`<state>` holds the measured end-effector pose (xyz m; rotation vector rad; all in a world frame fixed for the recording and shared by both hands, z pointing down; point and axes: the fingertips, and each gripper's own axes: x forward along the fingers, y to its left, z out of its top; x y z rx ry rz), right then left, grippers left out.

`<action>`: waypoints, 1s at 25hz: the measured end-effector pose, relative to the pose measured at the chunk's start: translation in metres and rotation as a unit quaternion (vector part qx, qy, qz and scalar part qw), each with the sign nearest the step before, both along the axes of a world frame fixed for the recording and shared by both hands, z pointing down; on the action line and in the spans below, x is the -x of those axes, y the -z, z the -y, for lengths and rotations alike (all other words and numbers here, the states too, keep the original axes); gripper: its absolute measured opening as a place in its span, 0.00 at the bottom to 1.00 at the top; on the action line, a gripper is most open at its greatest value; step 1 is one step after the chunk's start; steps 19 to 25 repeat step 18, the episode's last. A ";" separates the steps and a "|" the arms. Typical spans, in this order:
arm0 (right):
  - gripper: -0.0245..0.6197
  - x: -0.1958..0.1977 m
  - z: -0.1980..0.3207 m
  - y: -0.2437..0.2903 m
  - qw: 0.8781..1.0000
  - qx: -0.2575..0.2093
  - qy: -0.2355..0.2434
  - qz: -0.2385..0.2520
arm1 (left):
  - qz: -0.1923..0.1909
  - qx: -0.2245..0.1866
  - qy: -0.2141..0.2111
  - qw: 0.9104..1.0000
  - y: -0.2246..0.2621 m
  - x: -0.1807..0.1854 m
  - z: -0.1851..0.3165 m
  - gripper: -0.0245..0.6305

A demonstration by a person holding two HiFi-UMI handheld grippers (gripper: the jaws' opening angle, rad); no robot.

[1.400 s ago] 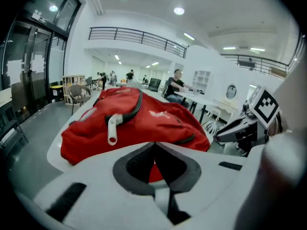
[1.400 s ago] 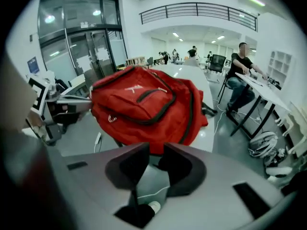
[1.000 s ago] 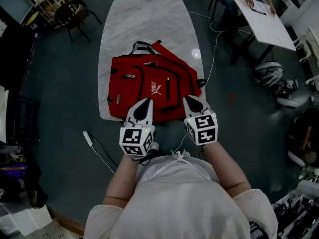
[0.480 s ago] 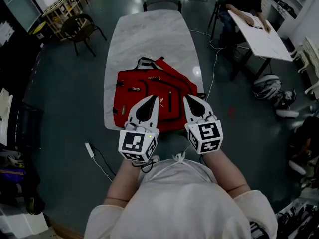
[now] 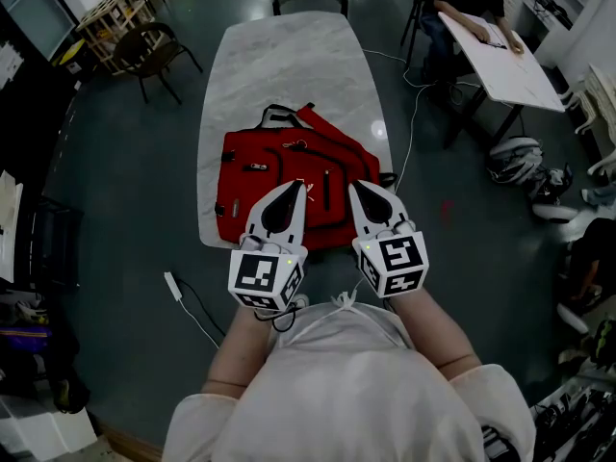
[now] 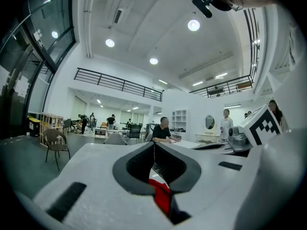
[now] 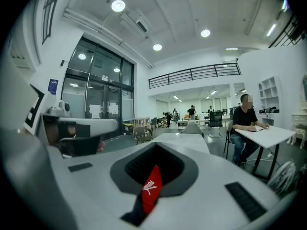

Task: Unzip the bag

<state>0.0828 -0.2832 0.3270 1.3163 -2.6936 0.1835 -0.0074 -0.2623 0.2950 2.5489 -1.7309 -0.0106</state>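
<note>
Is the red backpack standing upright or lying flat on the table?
Lying flat: the head view shows the backpack front panel up on the marble table.

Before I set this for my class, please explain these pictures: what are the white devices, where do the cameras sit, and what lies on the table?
No robot here: a person holds a two-jaw gripper in each hand, the left gripper and the right gripper. One picture comes from a camera on the person's head, looking down. The other two come from cameras riding on each gripper, looking along its jaws. On the marble table lies a red backpack. Both grippers hover above it, shut and empty; the right gripper's jaws have just been closing, with nothing between them.
</note>
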 end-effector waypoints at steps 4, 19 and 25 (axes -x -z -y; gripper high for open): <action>0.08 0.001 -0.001 -0.002 1.000 0.008 -0.001 0.004 | 0.001 0.006 0.002 1.000 -0.002 0.001 0.000 0.07; 0.08 0.000 -0.004 -0.014 1.000 0.019 0.000 0.007 | -0.001 0.023 -0.001 1.000 -0.017 -0.004 -0.001 0.07; 0.08 0.000 -0.004 -0.014 1.000 0.019 0.000 0.007 | -0.001 0.023 -0.001 1.000 -0.017 -0.004 -0.001 0.07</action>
